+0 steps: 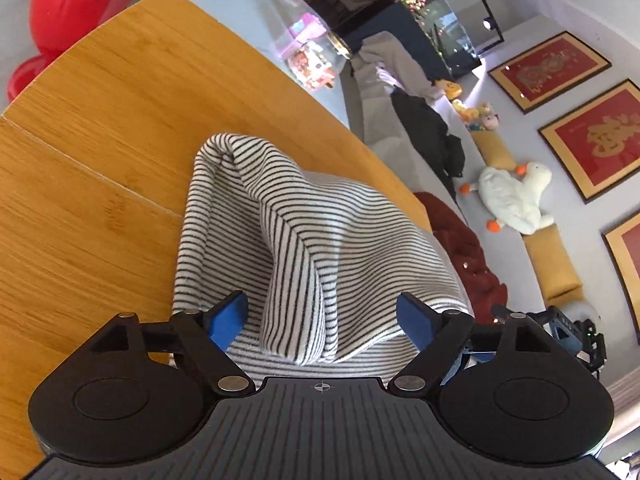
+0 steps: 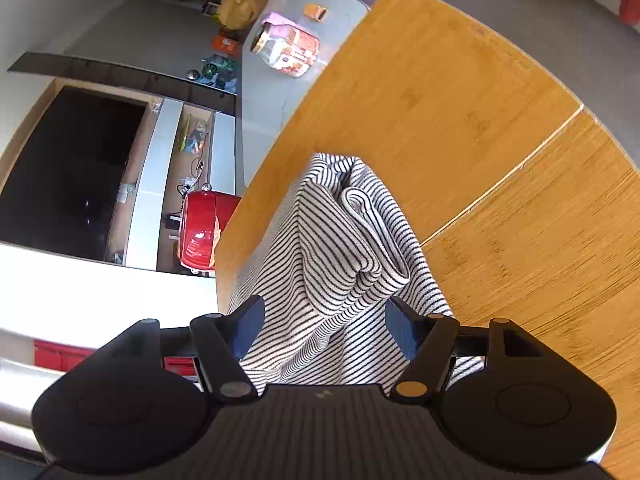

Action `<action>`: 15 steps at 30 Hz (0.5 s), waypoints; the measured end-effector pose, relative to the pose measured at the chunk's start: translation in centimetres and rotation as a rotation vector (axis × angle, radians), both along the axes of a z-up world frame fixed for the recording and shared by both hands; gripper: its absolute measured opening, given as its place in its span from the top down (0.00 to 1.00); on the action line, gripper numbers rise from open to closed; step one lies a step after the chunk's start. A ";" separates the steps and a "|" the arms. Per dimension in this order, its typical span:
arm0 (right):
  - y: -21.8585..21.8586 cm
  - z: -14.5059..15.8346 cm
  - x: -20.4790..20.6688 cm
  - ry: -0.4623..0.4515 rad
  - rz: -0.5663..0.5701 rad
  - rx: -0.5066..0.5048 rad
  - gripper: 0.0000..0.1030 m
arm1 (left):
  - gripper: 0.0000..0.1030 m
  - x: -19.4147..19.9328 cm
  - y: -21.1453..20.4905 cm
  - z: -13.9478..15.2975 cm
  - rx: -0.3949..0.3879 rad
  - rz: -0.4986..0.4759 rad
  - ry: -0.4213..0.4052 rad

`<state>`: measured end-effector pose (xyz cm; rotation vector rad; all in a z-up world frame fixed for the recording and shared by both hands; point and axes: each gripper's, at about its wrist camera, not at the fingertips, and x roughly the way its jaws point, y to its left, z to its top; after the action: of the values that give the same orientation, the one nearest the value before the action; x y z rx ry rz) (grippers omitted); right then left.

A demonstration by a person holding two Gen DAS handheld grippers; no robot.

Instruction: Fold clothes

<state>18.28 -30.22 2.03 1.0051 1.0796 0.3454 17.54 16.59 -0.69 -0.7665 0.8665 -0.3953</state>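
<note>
Wooden bench (image 1: pixel 100 128); soft, light striped shirt (image 1: pixel 304 240) bunched there. Both grippers (image 1: pixel 320 316) (image 2: pixel 324 320) spread wide, empty. Best pinched at an edge.

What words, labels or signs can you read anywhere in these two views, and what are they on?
"DROEE" in white letters on the red object behind the wooden table; its top is cut off.
The gold character on the red framed picture is too distorted to read.
Nothing legible in the right wrist view.
</note>
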 end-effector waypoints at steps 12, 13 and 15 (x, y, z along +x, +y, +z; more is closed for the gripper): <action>8.0 5.9 2.8 -0.574 0.208 -0.486 0.78 | 0.63 0.6 0.3 -0.7 0.068 0.016 -0.005; 7.9 4.8 2.8 -0.539 0.205 -0.514 0.78 | 0.58 0.4 0.4 -0.7 0.052 0.017 -0.007; 6.7 1.9 2.8 -0.449 0.180 -0.499 0.78 | 0.40 0.0 0.5 -0.7 0.006 0.006 -0.018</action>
<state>21.04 -23.50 3.97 0.3602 0.7874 0.3988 17.58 17.13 -1.42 -0.7587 0.8483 -0.3930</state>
